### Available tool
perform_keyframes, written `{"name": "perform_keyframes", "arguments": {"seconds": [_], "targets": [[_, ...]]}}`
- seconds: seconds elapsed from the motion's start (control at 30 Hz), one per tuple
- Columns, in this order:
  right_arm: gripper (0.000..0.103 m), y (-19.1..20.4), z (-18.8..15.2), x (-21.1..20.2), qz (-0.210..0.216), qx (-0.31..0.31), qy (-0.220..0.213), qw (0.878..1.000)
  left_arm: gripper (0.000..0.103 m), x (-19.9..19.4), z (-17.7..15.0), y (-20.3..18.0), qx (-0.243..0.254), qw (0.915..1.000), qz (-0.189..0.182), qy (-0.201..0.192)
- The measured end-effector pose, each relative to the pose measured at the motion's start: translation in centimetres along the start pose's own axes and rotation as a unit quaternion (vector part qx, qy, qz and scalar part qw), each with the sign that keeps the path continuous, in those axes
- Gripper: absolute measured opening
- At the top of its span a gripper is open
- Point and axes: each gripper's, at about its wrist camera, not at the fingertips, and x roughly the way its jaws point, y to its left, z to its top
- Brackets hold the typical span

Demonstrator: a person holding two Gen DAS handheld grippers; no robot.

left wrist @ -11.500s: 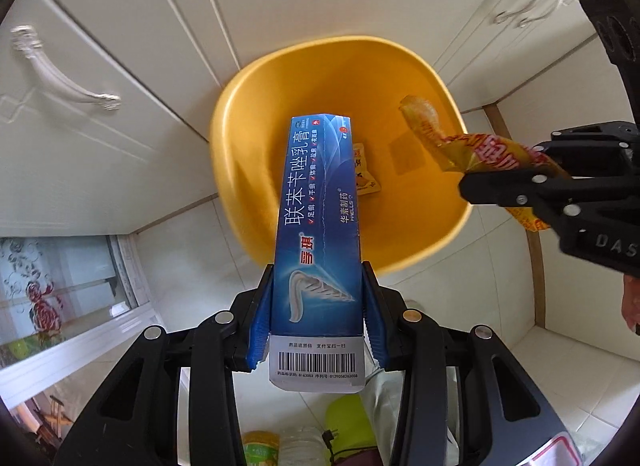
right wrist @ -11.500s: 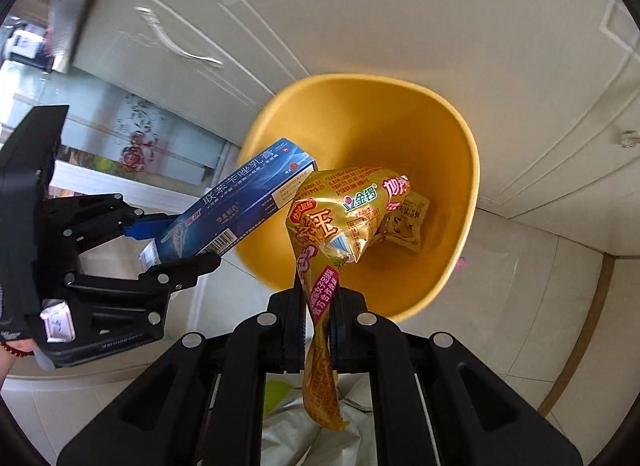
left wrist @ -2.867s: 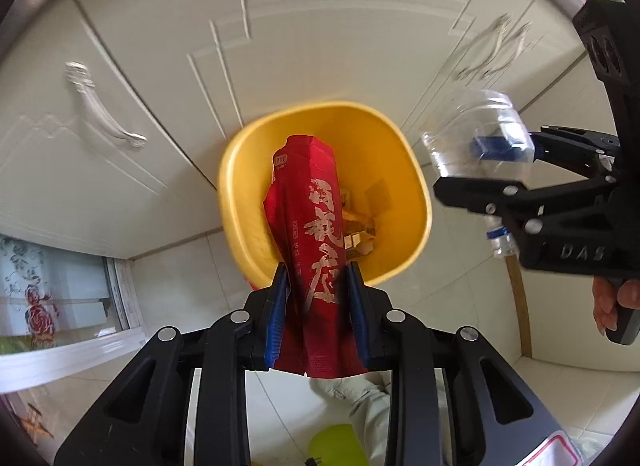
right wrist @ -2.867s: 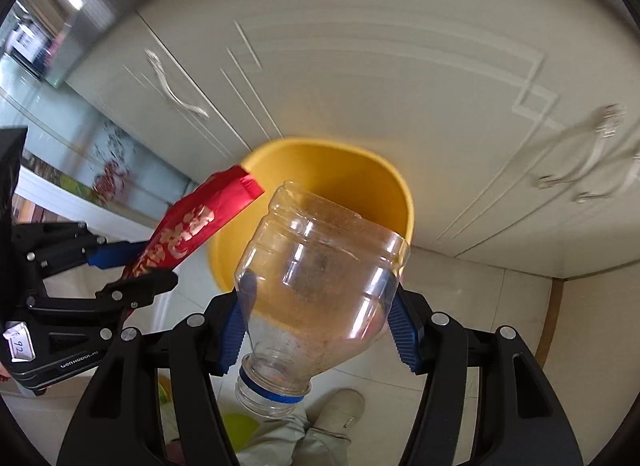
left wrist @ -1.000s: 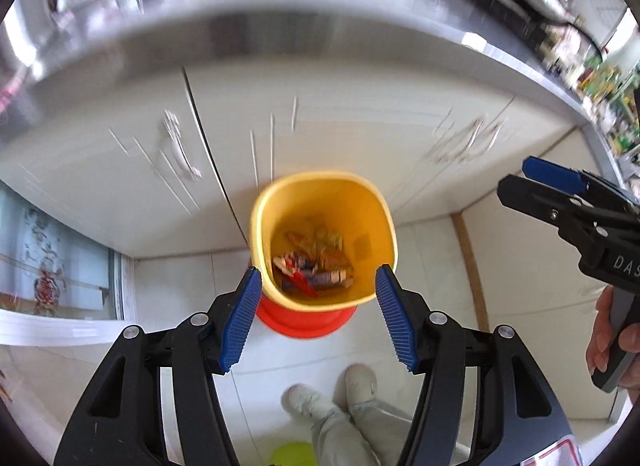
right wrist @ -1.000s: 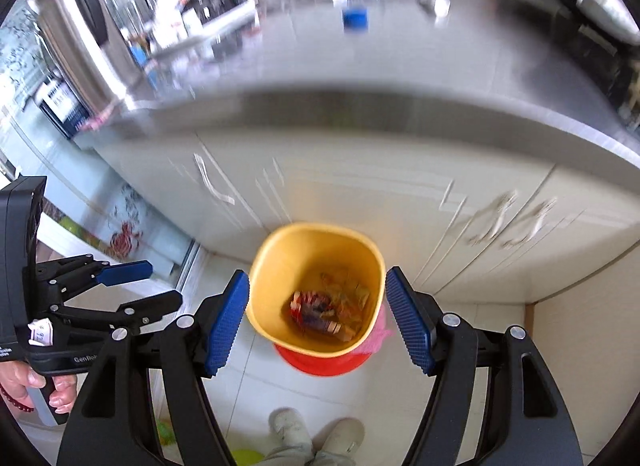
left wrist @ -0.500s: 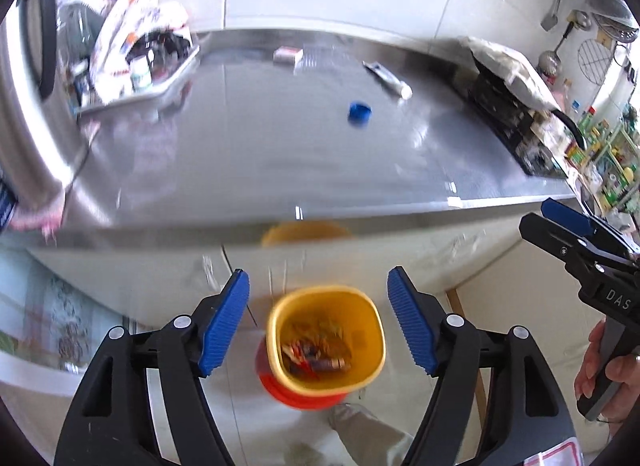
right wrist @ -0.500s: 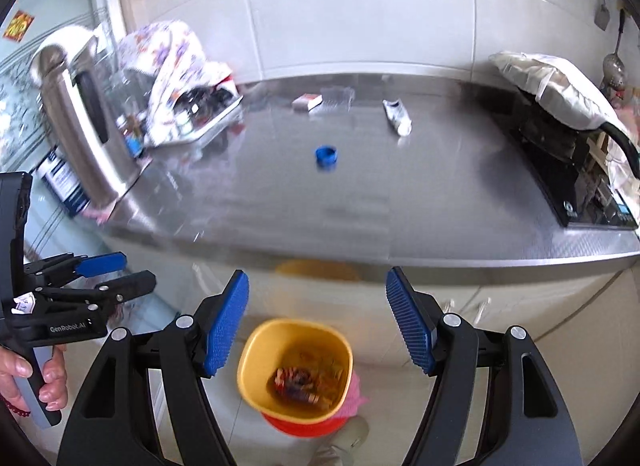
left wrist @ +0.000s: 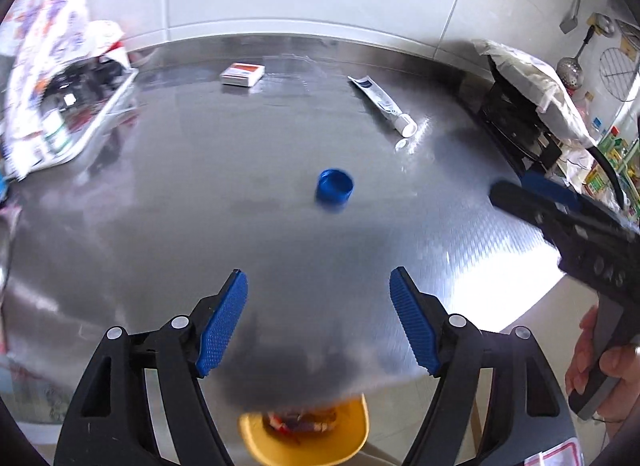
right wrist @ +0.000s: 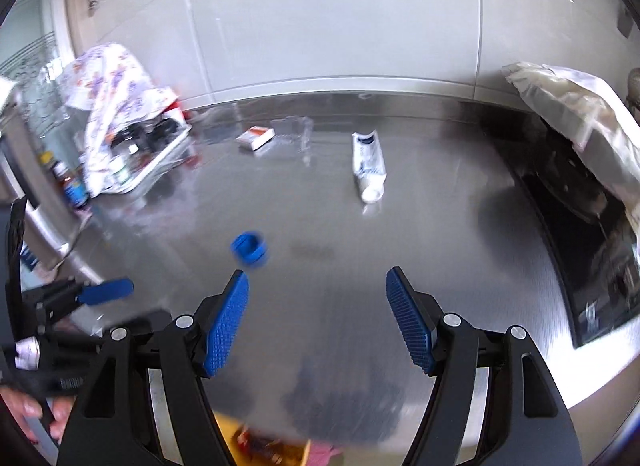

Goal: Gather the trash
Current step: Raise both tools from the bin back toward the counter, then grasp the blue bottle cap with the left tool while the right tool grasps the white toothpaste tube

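Observation:
A blue bottle cap [left wrist: 335, 184] [right wrist: 249, 248] lies in the middle of the steel counter [left wrist: 200, 205]. Farther back lie a white tube [left wrist: 384, 105] [right wrist: 369, 167], a small white-and-red box [left wrist: 242, 74] [right wrist: 256, 137] and a clear plastic piece [right wrist: 298, 127]. My left gripper [left wrist: 319, 286] hovers over the counter's front edge, open and holding nothing. My right gripper [right wrist: 317, 282] is also open and holding nothing, right of the cap. The yellow bin [left wrist: 304, 438] [right wrist: 228, 434], with trash inside, shows below the counter edge.
A dish rack under a flowered cloth [left wrist: 48, 77] [right wrist: 116, 105] stands at the back left. A black stove with a white cloth [left wrist: 528, 89] [right wrist: 576, 121] fills the right end. A tiled wall [right wrist: 320, 25] closes the back. A hand [left wrist: 600, 370] grips the right tool.
Both grippers have risen from over the bin to above the counter. The bin has slid to the bottom edge of both views. The left jaws stand a little wider than a second ago.

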Motion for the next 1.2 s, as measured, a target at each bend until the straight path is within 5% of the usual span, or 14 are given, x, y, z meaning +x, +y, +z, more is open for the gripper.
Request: {"name": "perform_keyframes", "arguments": {"seconds": [0.33, 0.83, 1.0, 1.13, 1.2], "targets": [[0.072, -3.9, 5.2, 7.7, -0.003, 0.007, 0.018, 1.000, 0.071, 7.1, 3.4, -2.2, 0.011, 0.9993, 0.015, 0.031], [0.072, -5.3, 8.5, 16.7, -0.037, -0.006, 0.064, 0.997, 0.065, 8.5, 4.7, -3.1, 0.038, 0.9960, 0.081, -0.002], [0.071, -5.3, 9.0, 18.9, -0.034, -0.009, 0.076, 0.996, 0.056, 8.8, 5.3, -2.7, 0.028, 0.9956, 0.090, -0.008], [0.041, -4.7, 9.0, 19.1, -0.024, -0.019, 0.068, 0.997, 0.037, 9.0, 5.9, -2.1, 0.025, 0.9952, 0.094, -0.008], [0.041, -4.5, 9.0, 19.0, -0.022, -0.017, 0.067, 0.997, 0.032, 9.0, 6.1, -1.7, 0.022, 0.9954, 0.093, -0.008]]}}
